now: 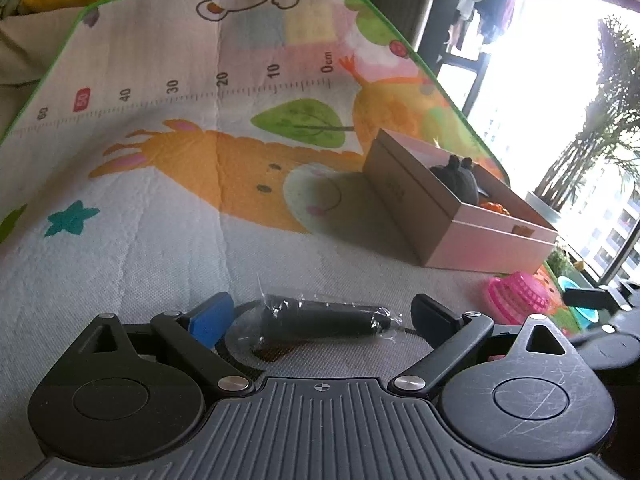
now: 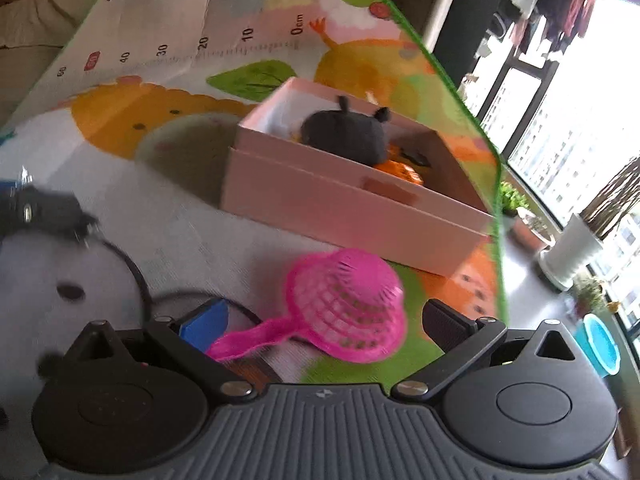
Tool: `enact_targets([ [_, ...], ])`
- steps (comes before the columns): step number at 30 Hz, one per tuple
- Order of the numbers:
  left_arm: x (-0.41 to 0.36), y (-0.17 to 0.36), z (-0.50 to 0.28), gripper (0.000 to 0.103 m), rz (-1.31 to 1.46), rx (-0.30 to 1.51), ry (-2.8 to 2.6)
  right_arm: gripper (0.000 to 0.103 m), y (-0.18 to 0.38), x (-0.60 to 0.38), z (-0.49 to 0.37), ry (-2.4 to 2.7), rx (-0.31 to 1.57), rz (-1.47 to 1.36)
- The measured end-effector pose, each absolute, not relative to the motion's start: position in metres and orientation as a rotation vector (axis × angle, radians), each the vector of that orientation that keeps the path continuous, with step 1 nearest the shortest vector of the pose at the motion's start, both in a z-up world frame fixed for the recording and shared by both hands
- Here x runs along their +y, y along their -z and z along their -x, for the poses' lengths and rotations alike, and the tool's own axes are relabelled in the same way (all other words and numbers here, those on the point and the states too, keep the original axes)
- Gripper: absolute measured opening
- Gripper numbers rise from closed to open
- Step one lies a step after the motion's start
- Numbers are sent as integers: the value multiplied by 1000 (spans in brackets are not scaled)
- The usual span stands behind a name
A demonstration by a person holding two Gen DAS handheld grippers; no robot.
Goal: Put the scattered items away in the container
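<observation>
Left tool point(image 1: 322, 316) around wrapped black cylinder point(image 1: 320, 318); right tool point(image 2: 324, 326) around pink strainer point(image 2: 344, 304).

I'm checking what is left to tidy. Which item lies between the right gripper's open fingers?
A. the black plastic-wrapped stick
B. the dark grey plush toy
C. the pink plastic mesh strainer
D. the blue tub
C: the pink plastic mesh strainer lies on the mat between the open right gripper fingers, in front of the pale pink cardboard box.

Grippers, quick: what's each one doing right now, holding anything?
Left gripper: open, jaws either side of the wrapped black item on the mat, not clamped.
Right gripper: open, pink strainer between its jaws, not gripped.
</observation>
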State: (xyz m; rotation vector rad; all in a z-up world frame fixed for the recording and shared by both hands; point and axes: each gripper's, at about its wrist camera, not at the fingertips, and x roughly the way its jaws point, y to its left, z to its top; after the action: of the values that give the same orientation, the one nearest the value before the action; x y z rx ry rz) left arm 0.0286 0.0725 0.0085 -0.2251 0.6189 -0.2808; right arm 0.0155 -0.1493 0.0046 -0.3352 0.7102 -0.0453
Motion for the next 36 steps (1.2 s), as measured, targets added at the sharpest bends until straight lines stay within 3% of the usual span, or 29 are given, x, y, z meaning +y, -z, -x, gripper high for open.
enact_targets([
  [9, 71, -8, -29, 99, 218, 626, 276, 103, -6, -200, 25, 63, 749, 264],
  [16, 71, -8, -29, 100, 218, 628, 275, 103, 2, -234, 26, 65, 794, -37],
  [36, 72, -7, -30, 101, 241, 629, 285, 103, 3, -223, 54, -26, 711, 57],
])
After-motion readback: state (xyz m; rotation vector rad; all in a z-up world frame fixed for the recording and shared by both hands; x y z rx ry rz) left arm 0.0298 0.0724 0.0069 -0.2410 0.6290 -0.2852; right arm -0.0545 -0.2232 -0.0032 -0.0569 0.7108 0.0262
